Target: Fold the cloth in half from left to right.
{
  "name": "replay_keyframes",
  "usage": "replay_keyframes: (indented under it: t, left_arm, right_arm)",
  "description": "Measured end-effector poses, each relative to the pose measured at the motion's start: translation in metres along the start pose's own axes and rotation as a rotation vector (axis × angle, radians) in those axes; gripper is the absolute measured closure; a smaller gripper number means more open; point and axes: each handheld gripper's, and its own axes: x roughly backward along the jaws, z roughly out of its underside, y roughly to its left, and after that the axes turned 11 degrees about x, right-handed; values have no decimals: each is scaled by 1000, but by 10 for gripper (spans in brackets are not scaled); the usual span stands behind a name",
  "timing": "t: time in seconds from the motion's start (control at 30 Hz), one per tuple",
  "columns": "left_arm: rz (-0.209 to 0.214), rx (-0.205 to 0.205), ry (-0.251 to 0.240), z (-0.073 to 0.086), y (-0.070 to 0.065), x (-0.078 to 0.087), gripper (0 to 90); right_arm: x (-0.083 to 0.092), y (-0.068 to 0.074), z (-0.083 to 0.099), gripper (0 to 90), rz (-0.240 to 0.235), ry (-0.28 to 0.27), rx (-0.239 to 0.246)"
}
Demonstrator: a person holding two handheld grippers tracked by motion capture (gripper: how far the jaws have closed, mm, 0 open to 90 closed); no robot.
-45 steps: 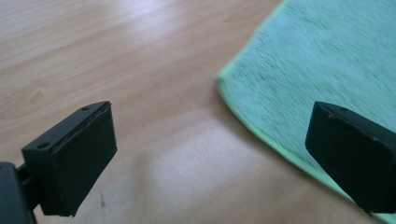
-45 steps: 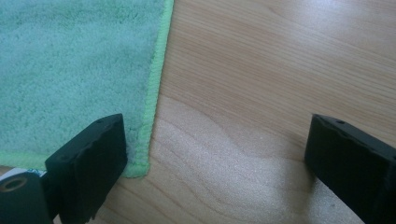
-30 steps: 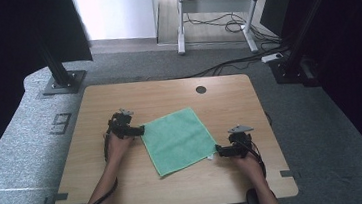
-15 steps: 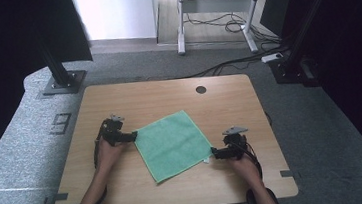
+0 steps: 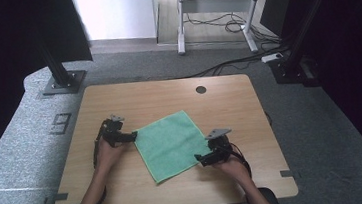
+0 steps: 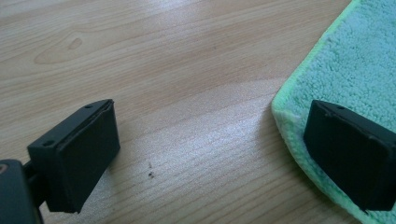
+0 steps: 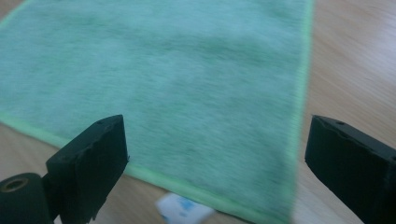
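A green cloth (image 5: 170, 144) lies flat and spread out in the middle of the wooden table (image 5: 168, 95). My left gripper (image 5: 133, 135) is at the cloth's left corner, open; in the left gripper view one jaw hovers over that corner of the cloth (image 6: 348, 65) and the other over bare wood, the left gripper (image 6: 210, 158) holding nothing. My right gripper (image 5: 199, 159) is at the cloth's right corner, open; in the right gripper view its jaws straddle the corner of the cloth (image 7: 177, 74), and the right gripper (image 7: 215, 163) holds nothing. A small white label (image 7: 183, 209) peeks from under the cloth's edge.
A round cable hole (image 5: 201, 89) sits near the table's far edge. Bare wood surrounds the cloth on all sides. Beyond the table is grey floor with black stand bases (image 5: 64, 83) and another desk's legs (image 5: 180, 26).
Both grippers and the cloth have shifted toward the near edge and a little left. The jaws now stand open at the cloth's corners.
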Motion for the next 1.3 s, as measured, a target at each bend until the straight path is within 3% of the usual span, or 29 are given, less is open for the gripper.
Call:
replay_keyframes:
  t: [0.33, 0.93, 1.07, 1.3]
  left_arm:
    - [3, -4, 1, 0, 0, 0, 34]
    - [4, -9, 1, -1, 1, -1, 33]
    - [5, -6, -1, -1, 0, -1, 33]
    - [5, -6, -1, -1, 0, -1, 33]
  right_arm:
    - [-12, 29, -20, 102, -119, -34, 47]
    - [-39, 86, -59, 149, -278, -8, 165]
    - [-48, 106, -70, 213, -324, 3, 227]
    - [-54, 122, -76, 348, -387, 25, 273]
